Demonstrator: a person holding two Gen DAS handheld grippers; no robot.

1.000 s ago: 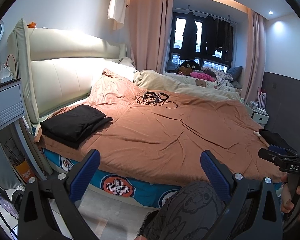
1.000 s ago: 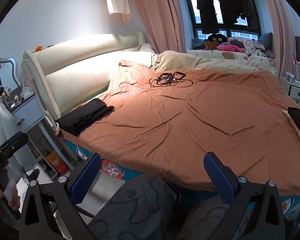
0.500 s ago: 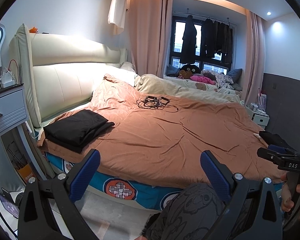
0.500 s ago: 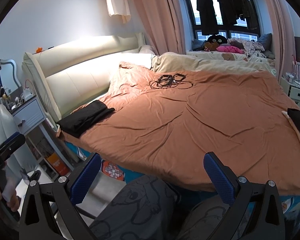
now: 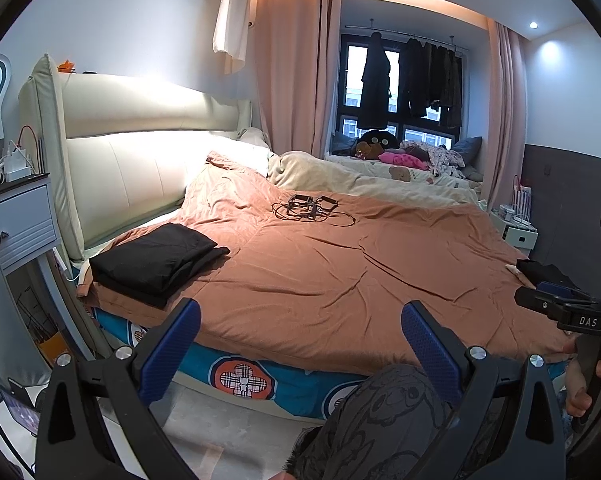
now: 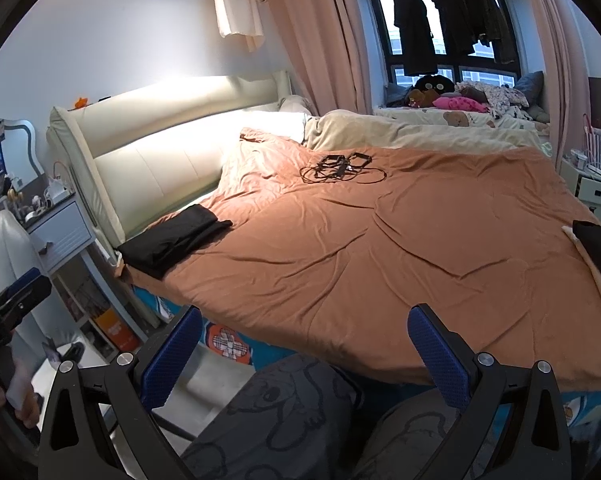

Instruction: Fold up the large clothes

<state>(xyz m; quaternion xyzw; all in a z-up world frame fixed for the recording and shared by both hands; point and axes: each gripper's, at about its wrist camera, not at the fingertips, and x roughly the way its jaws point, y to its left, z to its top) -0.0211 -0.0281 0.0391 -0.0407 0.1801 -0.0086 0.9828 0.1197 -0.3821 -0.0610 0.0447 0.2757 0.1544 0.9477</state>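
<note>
— Two claws, both empty: the left claw (image 5: 300,336) and the right claw (image 6: 302,340) have their blue fingers spread wide, held off the near edge of the bed (image 5: 260,380) above the person's patterned trousers (image 5: 380,420).

— So nothing is in hand. Where are the clothes?

— One black folded garment (image 5: 156,260) lies on the orange cover (image 6: 380,260) at the corner by the headboard, beside the nightstand (image 5: 20,224). A second dark garment (image 6: 600,252) sits at the opposite edge, mostly out of frame; I can't tell whether it is folded.

— Which step would you call this?

— Between items, I'd judge: one piece looks finished and the middle of the cover is free, apart from a tangle of cables (image 6: 340,168) further back.

— And next?

— Probably reach right for the dark garment, pinch it and spread it flat on the open cover, clear of the cables.
</note>
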